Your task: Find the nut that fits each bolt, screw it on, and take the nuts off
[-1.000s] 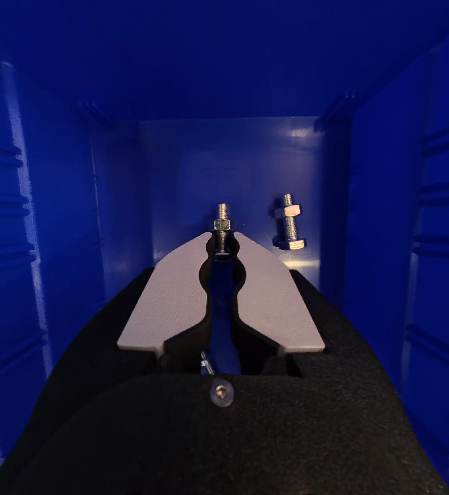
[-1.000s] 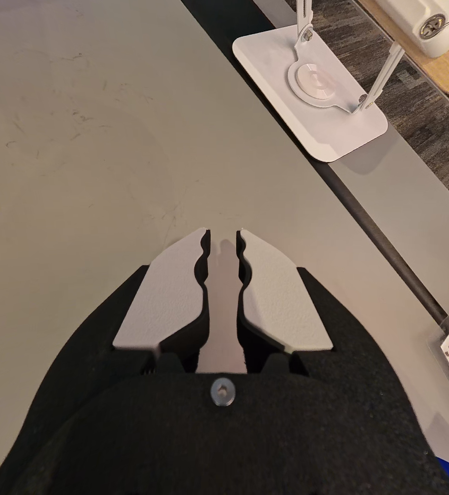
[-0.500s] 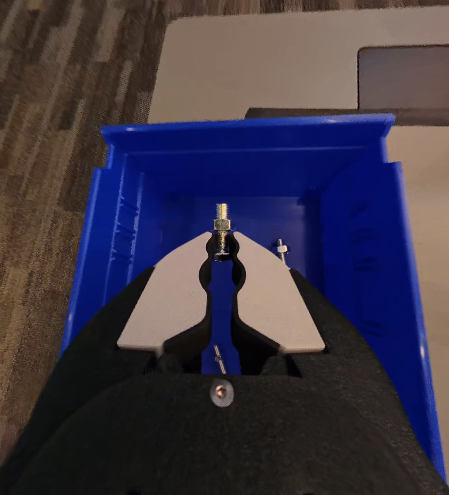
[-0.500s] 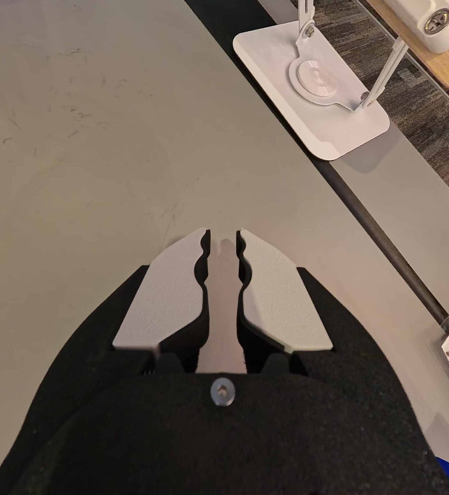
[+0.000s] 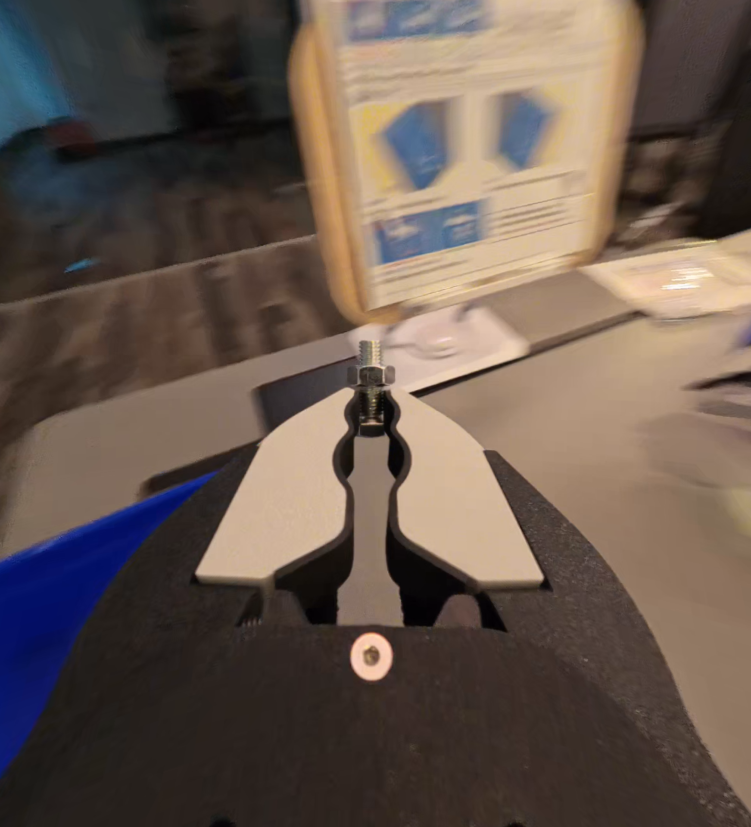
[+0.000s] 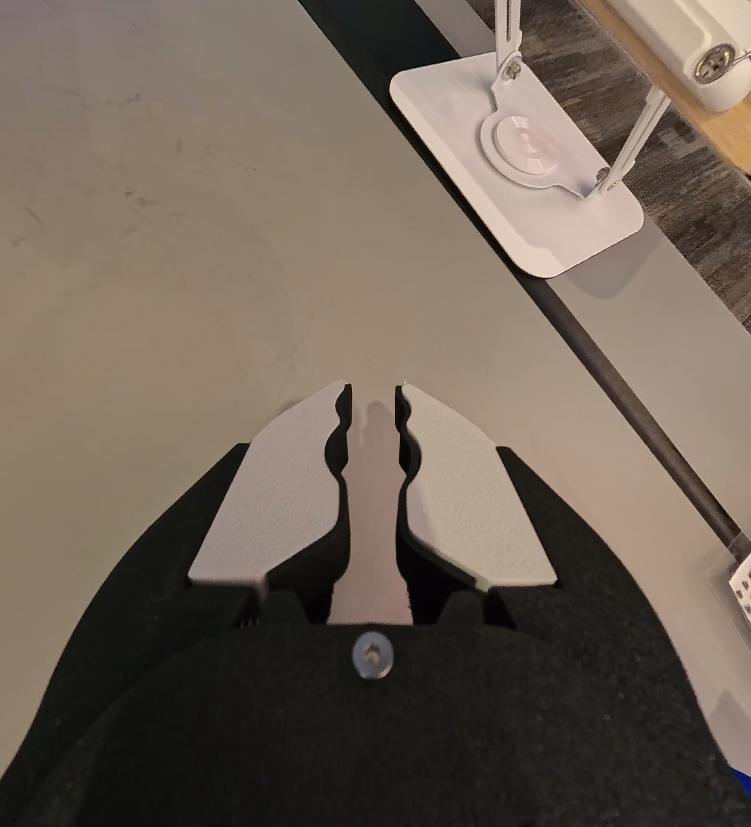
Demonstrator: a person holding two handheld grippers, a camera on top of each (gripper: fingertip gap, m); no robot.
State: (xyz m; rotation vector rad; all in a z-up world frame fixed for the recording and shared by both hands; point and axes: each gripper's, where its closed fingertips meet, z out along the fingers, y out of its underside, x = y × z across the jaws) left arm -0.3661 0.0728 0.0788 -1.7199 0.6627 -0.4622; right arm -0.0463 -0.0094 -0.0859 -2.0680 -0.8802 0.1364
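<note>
Bolt (image 5: pixel 370 405) with nut (image 5: pixel 370 375) threaded on it sits pinched at the tips of the left gripper (image 5: pixel 370 402), threaded end pointing forward past the fingertips, held above the grey table (image 5: pixel 543 447); blue bin (image 5: pixel 42 604) edge low and behind-left of the bolt, white stand base (image 5: pixel 454 340) just beyond it, background smeared. Right wrist view: right gripper (image 6: pixel 372 389) spread slightly, holding nothing, angled down over bare table (image 6: pixel 163 268); stand base (image 6: pixel 516 156) on the dark table edge far-right of it, wide free surface to its left.

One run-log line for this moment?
left gripper: shut on bolt, nut on | right gripper: open, empty, over table
</note>
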